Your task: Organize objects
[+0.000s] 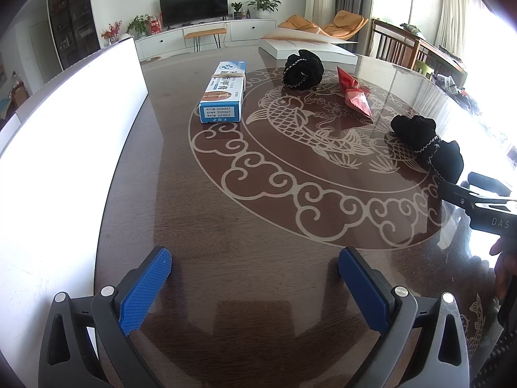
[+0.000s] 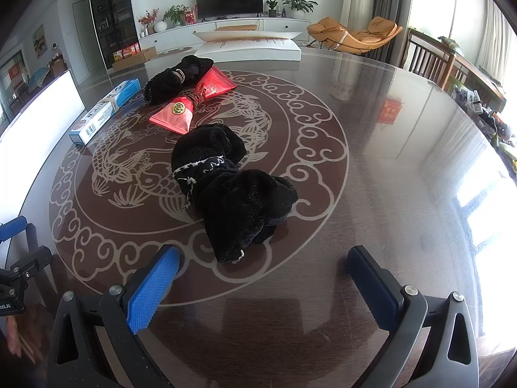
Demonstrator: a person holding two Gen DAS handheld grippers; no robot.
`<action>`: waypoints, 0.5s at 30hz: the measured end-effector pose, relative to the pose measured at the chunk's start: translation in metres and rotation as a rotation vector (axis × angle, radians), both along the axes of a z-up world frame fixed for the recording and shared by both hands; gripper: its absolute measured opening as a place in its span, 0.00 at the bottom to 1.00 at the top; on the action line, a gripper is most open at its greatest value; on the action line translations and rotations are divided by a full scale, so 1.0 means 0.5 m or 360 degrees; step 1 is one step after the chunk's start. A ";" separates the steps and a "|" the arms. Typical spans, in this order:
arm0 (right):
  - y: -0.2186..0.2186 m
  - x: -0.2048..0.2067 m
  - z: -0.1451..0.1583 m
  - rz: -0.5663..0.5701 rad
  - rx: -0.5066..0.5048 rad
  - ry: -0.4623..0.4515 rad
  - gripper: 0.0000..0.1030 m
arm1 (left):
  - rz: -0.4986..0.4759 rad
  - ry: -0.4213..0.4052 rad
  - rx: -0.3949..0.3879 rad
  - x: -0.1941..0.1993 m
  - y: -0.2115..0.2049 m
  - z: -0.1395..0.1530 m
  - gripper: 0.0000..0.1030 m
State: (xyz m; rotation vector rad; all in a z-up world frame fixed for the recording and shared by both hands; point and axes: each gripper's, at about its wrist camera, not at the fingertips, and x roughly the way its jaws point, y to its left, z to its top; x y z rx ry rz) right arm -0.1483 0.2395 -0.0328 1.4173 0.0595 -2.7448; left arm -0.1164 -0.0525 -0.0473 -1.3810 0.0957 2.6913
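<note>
Bare table (image 2: 387, 161) lies right of the black bundle (image 2: 232, 190); a white box (image 1: 74, 148) walls the left.

On the table (image 2: 371, 129) there are two black cloth bundles, one near (image 2: 232, 190) and one far (image 2: 176, 79). There is one red packet (image 2: 194, 103) tied in the middle, one blue and white box (image 2: 106, 111), and one white open book (image 2: 248, 47).

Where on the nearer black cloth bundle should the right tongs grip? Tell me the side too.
Grip the nearer black cloth bundle at its cord-tied waist, the narrowest, firmest part. Bring the open right tongs down from above, fingers straddling the waist crosswise, since the bundle lies flat on the table.
</note>
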 end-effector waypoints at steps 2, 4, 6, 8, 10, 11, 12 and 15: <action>0.001 0.000 0.000 0.0000 0.0000 0.0000 1.00 | 0.0000 0.0000 0.0000 0.000 0.000 0.000 1.00; 0.001 0.000 0.000 0.0000 0.0000 0.0000 1.00 | 0.0000 0.0000 0.0000 0.000 0.000 0.000 1.00; 0.000 0.000 0.000 0.0000 0.0000 0.0000 1.00 | 0.0000 0.0000 0.0000 0.000 0.000 0.000 1.00; 0.000 0.000 0.000 0.0000 0.0000 0.0000 1.00 | 0.0000 0.0000 0.0000 0.000 0.000 0.000 1.00; 0.000 0.000 0.000 0.0000 0.0000 0.0000 1.00 | 0.0000 0.0000 0.0000 0.000 0.000 0.000 1.00; 0.000 0.000 0.000 0.0000 0.0000 0.0000 1.00 | 0.0000 0.0000 0.0000 0.000 0.000 0.000 1.00; 0.000 0.000 0.000 0.0000 0.0000 0.0000 1.00 | 0.0000 0.0000 0.0000 0.000 0.000 0.000 1.00; 0.000 0.000 0.000 0.0000 0.0000 0.0000 1.00 | 0.0000 0.0000 0.0000 -0.001 0.000 0.000 1.00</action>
